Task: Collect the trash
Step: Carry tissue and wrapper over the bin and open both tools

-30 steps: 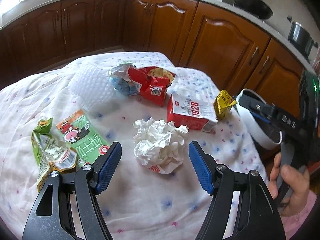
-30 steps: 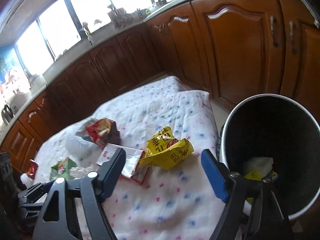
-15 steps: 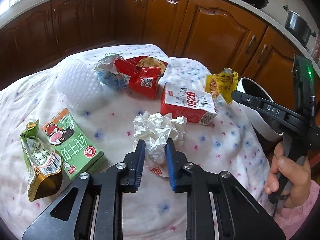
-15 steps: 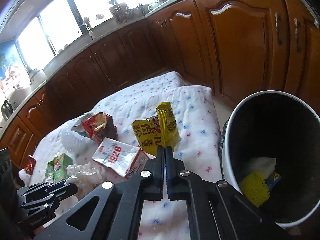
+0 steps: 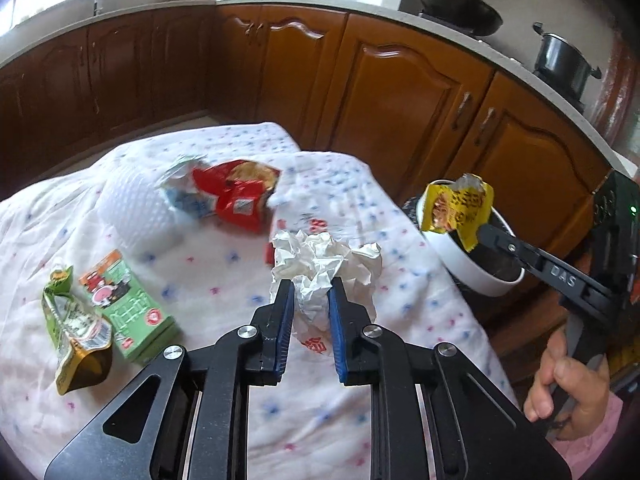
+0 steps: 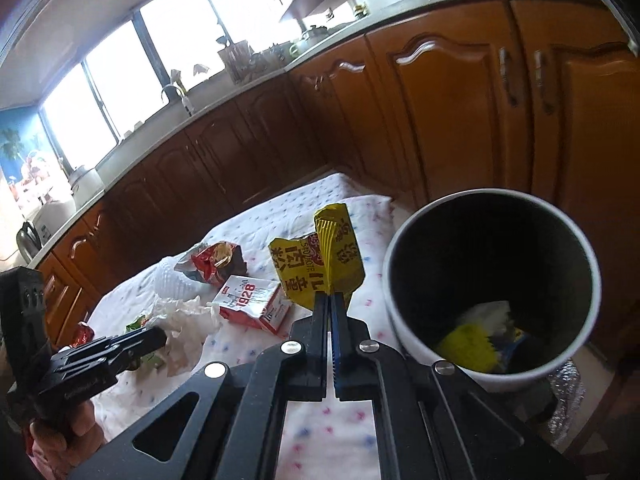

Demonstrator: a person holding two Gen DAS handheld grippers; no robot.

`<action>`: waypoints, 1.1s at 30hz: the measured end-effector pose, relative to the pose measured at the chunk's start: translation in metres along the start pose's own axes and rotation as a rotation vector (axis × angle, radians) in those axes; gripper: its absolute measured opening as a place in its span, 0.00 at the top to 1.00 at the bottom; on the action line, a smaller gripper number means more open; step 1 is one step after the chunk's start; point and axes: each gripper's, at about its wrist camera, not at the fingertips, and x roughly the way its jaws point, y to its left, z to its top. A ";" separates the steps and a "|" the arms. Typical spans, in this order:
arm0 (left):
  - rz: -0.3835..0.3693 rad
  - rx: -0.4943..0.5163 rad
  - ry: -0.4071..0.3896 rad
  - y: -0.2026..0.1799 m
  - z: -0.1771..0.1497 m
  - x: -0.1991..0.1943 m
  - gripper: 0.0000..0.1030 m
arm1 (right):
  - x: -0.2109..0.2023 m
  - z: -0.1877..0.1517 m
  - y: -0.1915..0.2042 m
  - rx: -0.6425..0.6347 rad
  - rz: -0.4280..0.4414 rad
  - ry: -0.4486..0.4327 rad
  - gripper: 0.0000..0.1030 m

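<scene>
Dotted white cloth, littered wrappers

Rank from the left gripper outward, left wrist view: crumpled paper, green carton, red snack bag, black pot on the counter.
1. crumpled paper: clamped in the left gripper.
2. green carton: lower left on the cloth.
3. red snack bag: mid-table, beyond the paper.
4. black pot: far right, on the counter.

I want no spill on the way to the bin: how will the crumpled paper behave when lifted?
The paper looks light and soft, so it probably squashes between the left gripper pads. Its loose folds may sag or unfold.
</scene>
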 end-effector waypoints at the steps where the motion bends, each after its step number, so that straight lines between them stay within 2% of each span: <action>1: -0.005 0.004 -0.003 -0.004 0.001 0.000 0.85 | -0.005 -0.001 -0.003 0.004 -0.004 -0.006 0.99; 10: -0.065 0.069 -0.018 -0.055 0.011 0.004 0.85 | -0.038 -0.005 -0.043 0.056 -0.069 -0.041 0.99; 21: -0.113 0.153 -0.039 -0.117 0.036 0.021 0.85 | -0.045 -0.002 -0.076 0.089 -0.124 -0.049 0.99; 33: -0.143 0.211 0.015 -0.166 0.060 0.060 0.84 | -0.043 0.011 -0.106 0.106 -0.157 -0.022 0.99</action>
